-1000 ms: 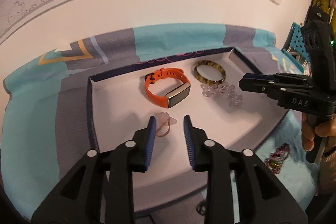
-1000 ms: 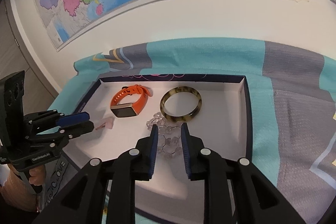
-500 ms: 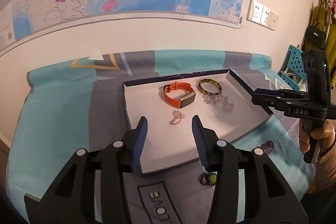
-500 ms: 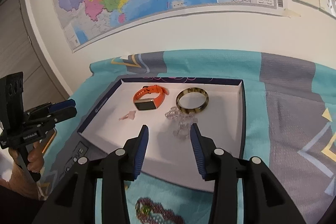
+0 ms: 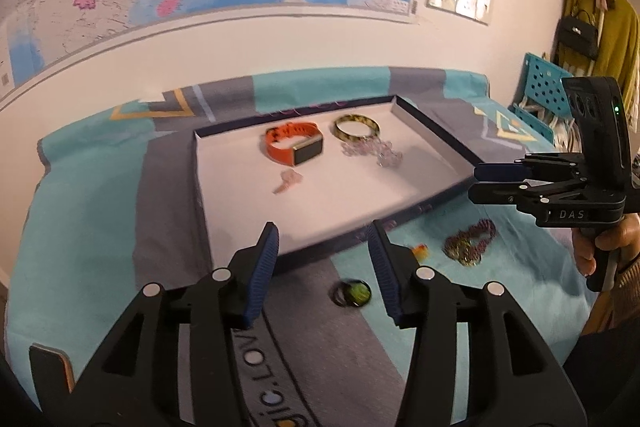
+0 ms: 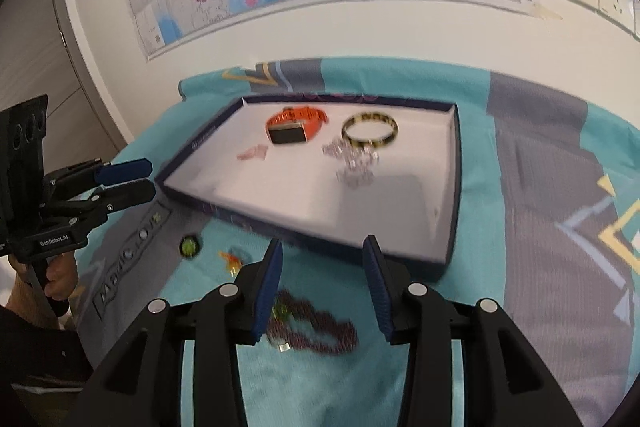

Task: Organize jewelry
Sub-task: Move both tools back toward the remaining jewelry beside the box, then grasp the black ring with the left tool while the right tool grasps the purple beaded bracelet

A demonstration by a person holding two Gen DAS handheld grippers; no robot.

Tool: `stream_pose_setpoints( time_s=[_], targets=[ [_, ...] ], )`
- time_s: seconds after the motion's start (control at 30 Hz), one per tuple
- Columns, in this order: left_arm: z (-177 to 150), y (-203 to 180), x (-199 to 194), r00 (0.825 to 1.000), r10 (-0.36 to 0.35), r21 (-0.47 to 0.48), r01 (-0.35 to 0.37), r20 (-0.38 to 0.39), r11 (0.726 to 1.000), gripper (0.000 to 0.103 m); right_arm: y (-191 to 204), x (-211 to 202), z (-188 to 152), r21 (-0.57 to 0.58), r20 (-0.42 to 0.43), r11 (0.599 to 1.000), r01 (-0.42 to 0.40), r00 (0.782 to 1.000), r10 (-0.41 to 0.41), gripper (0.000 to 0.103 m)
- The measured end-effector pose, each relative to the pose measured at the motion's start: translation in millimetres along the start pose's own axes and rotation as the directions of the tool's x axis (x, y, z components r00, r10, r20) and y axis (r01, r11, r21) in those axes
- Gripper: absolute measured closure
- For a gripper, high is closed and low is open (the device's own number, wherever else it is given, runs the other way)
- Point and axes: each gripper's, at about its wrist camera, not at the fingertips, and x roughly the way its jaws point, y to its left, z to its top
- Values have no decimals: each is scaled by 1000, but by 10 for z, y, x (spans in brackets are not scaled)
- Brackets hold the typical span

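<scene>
Both sets of jaws stand spread with nothing between them. The left gripper [image 5: 323, 269] hangs over the green ring [image 5: 352, 293] on the cloth [image 5: 92, 227], the right gripper [image 6: 323, 281] over the dark bead bracelet [image 6: 320, 331], likely each one's next pick. Beyond them, the tray [image 6: 450, 187] already holds the orange watch [image 6: 294, 125], bangle [image 6: 370, 131], clear beads [image 6: 352, 159] and a pink piece [image 6: 252, 153].

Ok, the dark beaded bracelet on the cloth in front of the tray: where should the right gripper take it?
Probably from above. The beaded bracelet lies flat and loosely looped on the cloth, below the open right gripper. Pinch across one strand of beads at the loop's near edge, one pad inside the loop and one outside.
</scene>
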Motion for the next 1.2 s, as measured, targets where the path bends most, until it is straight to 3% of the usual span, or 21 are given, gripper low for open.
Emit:
stream_pose_setpoints(
  time_s=[0.57,0.97,1.2],
  targets=[
    [-342,-209,135,996,-28,54,33,-89,998,52,-62,39,-389,31,-81,999,27,996,-25,65],
    [-384,-231,155,995,-37,58,43,-96,997,53,-44,29,-404,15,-83,999,48,995,-46,94],
    [-380,-240,160,994,-45,72,52,-101,996,60,34,-52,-344,2,-45,1000,29,999,-29,97]
  ],
)
